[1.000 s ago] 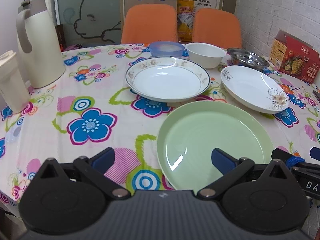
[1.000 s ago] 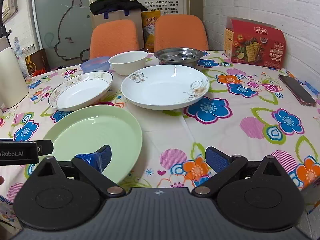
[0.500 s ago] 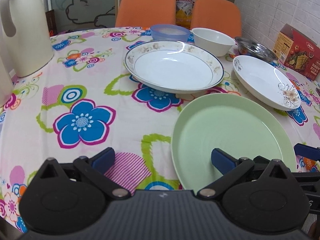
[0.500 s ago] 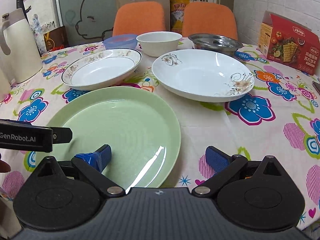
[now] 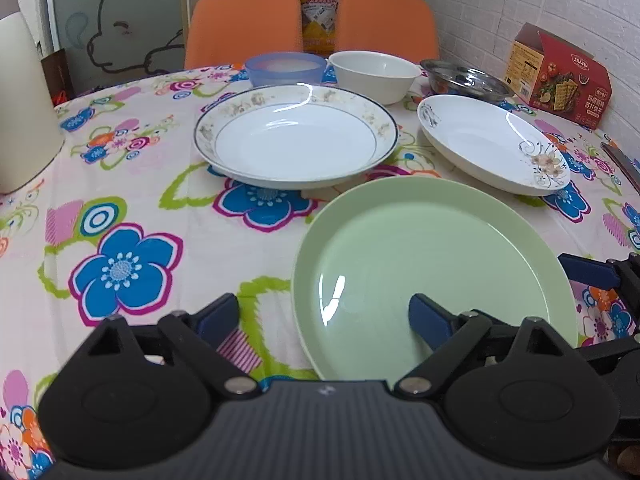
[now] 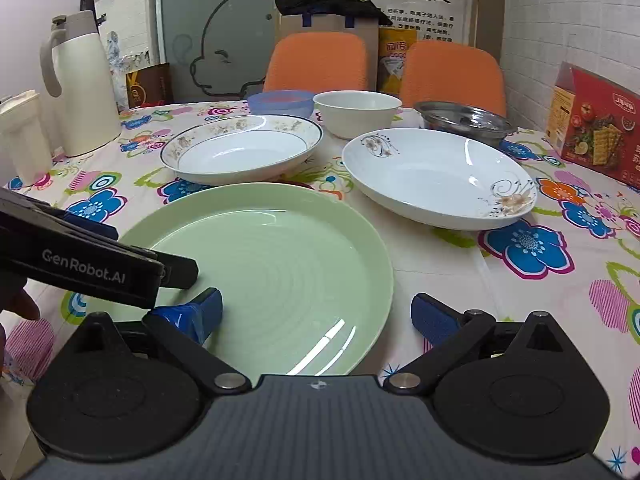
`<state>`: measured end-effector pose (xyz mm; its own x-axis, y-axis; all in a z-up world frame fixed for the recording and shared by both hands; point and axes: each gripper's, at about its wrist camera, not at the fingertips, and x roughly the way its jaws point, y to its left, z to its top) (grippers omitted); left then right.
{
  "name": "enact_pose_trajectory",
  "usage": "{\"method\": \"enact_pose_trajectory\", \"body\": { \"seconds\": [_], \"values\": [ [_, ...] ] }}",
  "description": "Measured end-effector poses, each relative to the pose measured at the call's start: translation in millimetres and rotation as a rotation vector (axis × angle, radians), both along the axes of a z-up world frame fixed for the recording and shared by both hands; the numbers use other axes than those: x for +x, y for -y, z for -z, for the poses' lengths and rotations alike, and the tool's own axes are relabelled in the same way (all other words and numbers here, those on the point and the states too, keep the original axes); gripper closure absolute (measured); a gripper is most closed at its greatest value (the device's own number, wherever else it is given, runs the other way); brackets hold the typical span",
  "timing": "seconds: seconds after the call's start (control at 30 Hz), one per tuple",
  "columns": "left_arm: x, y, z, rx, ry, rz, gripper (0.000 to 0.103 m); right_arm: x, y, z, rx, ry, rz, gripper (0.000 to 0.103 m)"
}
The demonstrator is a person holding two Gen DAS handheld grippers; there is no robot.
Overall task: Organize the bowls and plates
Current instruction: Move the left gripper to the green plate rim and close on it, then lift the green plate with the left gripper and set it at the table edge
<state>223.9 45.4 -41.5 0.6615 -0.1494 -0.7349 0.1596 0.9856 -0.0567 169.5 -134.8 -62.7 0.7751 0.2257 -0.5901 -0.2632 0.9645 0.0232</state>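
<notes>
**Both grippers closed in on the green plate**

Left wrist: over the last second the left gripper [image 5: 324, 316] had advanced, so the green plate [image 5: 424, 256] lay straddled at its near-left rim, right finger over the plate. Jaws wide open, holding nothing. The rimmed plate [image 5: 296, 140] sat ahead.

Right wrist: the right gripper [image 6: 316, 312] had likewise neared, spread wide and empty across the plate's near-right rim; a lift looked imminent.

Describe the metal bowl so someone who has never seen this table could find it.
Start at the red cracker box by the brick wall. Just left of it, behind the swirl-patterned white plate, sits the metal bowl. It is the only shiny steel dish.
</notes>
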Motion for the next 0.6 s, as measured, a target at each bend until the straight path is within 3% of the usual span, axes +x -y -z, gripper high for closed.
{"method": "enact_pose_trajectory", "body": {
  "seconds": [0.13, 0.37, 0.43, 0.6],
  "values": [
    [-1, 6, -2, -0.004, 0.006, 0.019, 0.024, 3, 5, 0, 0.017, -0.013, -0.026, 0.014],
    [-2, 12, -1, -0.001, 0.021, 0.001, 0.026, -1, -2, -1, 0.013, -0.018, -0.044, 0.016],
    [-4, 15, -2, -0.006, 0.035, 0.007, 0.038, -6, -7, 0, 0.005, -0.001, -0.062, 0.017],
    [-6, 10, -5, -0.021, 0.022, -0.011, 0.050, -10, -10, -5, -0.008, -0.015, -0.044, 0.020]
  ]
}}
